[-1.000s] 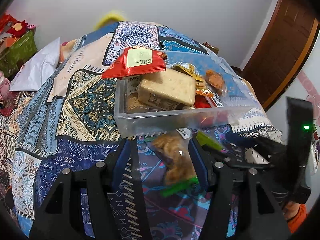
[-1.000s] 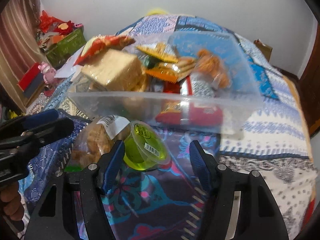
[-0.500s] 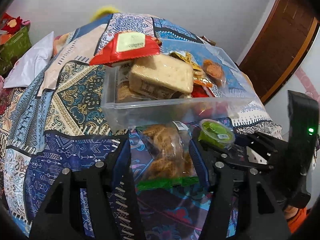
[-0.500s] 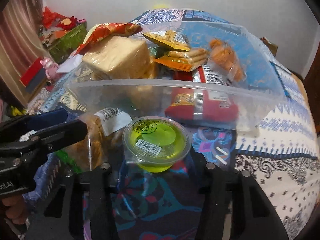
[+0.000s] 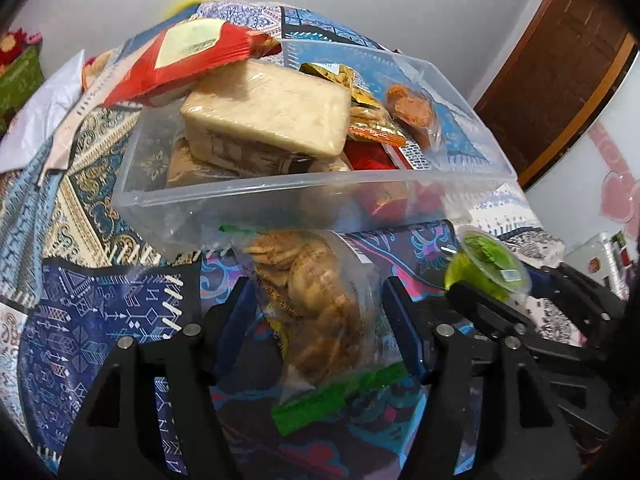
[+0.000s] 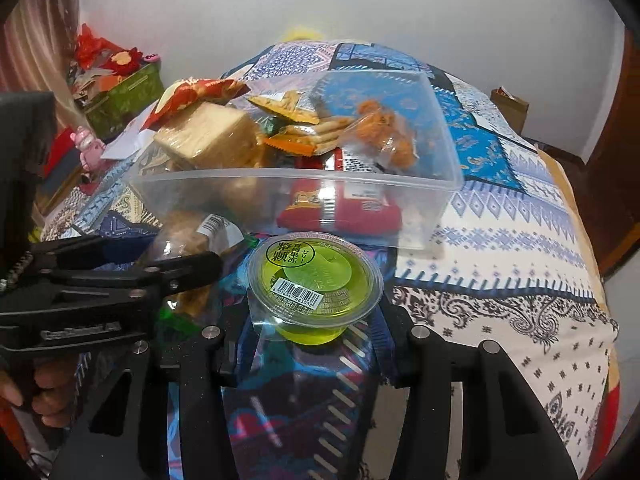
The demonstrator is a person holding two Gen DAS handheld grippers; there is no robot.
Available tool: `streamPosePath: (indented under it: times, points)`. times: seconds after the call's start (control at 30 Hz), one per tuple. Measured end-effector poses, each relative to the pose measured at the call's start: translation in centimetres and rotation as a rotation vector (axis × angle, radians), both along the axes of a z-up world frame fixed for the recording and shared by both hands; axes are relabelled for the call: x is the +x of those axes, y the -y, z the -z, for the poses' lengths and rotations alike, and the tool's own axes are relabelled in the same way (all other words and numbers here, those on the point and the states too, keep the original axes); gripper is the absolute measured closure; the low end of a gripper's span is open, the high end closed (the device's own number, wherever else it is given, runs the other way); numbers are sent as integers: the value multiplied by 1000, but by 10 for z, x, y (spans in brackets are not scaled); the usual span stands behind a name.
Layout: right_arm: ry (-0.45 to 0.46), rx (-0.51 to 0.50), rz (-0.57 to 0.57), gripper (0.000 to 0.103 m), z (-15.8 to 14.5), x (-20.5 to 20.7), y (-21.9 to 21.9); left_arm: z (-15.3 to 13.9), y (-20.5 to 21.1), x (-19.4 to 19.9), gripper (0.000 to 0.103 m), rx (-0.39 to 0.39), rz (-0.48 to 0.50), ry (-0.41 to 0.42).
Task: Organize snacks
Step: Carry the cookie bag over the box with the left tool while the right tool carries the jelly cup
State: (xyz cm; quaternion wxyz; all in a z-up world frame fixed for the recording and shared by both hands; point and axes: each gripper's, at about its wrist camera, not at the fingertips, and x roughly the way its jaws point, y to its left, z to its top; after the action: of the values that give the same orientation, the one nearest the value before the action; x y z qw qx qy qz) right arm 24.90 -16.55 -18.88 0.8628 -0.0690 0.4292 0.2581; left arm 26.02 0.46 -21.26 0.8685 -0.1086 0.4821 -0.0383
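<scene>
Right gripper [image 6: 316,344] clamps the green jelly cup [image 6: 314,280], lifted just short of the clear bin [image 6: 256,182]. Left gripper [image 5: 316,320] jaws opening around the cookie bag [image 5: 308,308] on the bedspread, pads apparently not pressing. Next: likely carry the cup over the near wall and find a gap; bin's heaped.

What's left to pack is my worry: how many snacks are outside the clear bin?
2. The cookie bag sits between the left gripper's opening jaws; the green jelly cup is gripped by the right gripper. Others may be hidden.
</scene>
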Motion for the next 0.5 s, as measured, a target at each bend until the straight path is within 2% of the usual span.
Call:
streamPosePath:
  times: [0.1,0.17,0.27,0.5]
  points:
    - [0,2,8,57,-1,-1,3,2,2,-1,43,2,-15,0]
    - [-1,12,15,57,-3,-2,6,0,3,-4,52,11,-14,10]
    - [5,23,21,57,-7,-5,11,-3,8,-13,57,36,-5,20]
    - [40,43,30,57,-22,-12,17,-24,4,-41,58,40,-10,68]
